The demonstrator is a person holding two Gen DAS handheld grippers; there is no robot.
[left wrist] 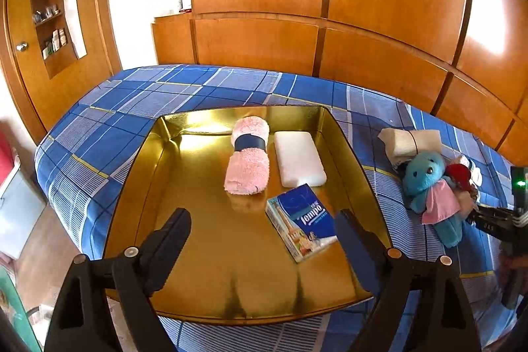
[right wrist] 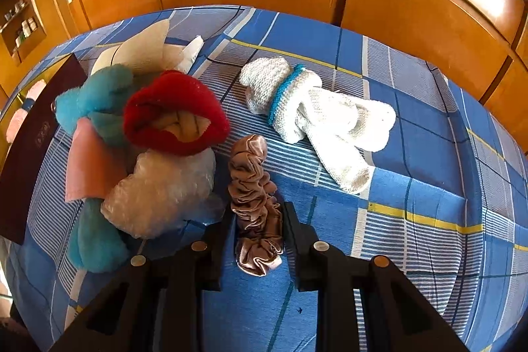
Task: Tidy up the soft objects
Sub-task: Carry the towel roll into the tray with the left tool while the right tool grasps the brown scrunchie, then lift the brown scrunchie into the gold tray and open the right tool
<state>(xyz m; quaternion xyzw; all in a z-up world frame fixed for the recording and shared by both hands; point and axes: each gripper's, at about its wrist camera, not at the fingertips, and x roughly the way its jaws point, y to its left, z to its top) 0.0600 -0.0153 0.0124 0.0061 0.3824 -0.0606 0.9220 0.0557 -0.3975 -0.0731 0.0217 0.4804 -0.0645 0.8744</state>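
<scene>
The right claw (right wrist: 257, 216) is down low over the bed (right wrist: 412, 127), and the satin scrunchie (right wrist: 252, 200) lies right between its two fingers. The scrunchie is squashed into a long shape. Its long way runs straight away from the claw, the same way the fingers point. So the fingers sit one on each long side of it, and closing them would squeeze it across its thin way. The near end of the scrunchie is between the fingers; the far end pokes out past the tips. The jaws look partly open, with the fingers just beside the cloth. I cannot tell if they are pressing it yet.

Just beside the scrunchie, on its left, is a lump of bubble wrap (right wrist: 161, 193). Beyond that are the red plush lips (right wrist: 175, 114) and the blue teddy (right wrist: 95, 108). The white knitted mittens (right wrist: 316, 121) lie off to the scrunchie's far right, apart from it.

The left claw (left wrist: 260, 226) hangs wide open over the gold tray (left wrist: 204, 253) and holds nothing. In the tray are a rolled pink towel (left wrist: 247, 154), a white sponge (left wrist: 298, 159) and a Tempo tissue pack (left wrist: 300, 221).

The right claw is much nearer the scrunchie, so I think this grab belongs to it. The tray lies to the scrunchie's left, past the teddy.
</scene>
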